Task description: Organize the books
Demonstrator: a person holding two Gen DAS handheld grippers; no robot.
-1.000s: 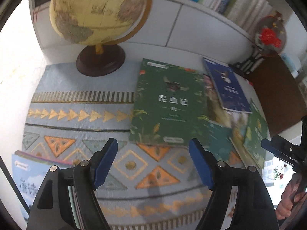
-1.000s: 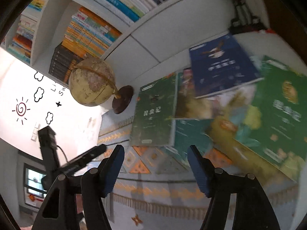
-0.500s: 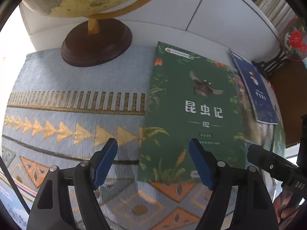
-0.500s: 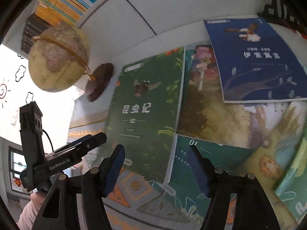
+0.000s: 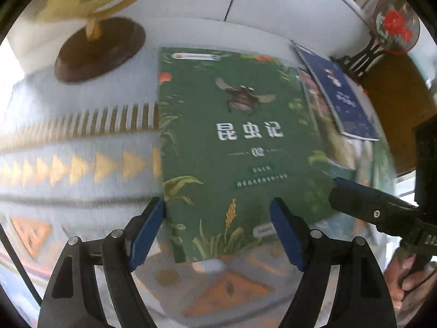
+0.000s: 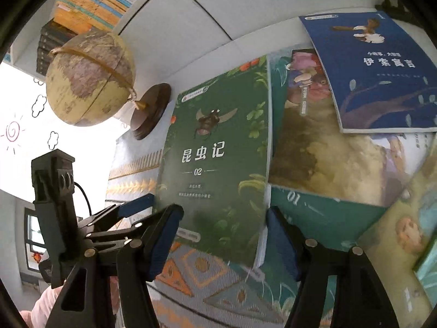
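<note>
A green book with a beetle on its cover lies flat on a patterned cloth. My left gripper hovers open over the book's near end, its left fingertip at the book's left edge. From the right, my right gripper stands open over the same near end, with its right fingertip by the book's right edge. Neither pair of pads presses on the book. Each gripper shows in the other's view: the right gripper, and the left gripper by the book's left edge.
A blue book overlaps a brownish picture book and a teal book to the right. A globe on a dark base stands at the back left. The patterned cloth spreads left. Shelved books fill the background.
Both grippers have come down and closer to the green book, which now fills each view. The right gripper swung left from the book pile to it. Both sets of jaws stayed open.
</note>
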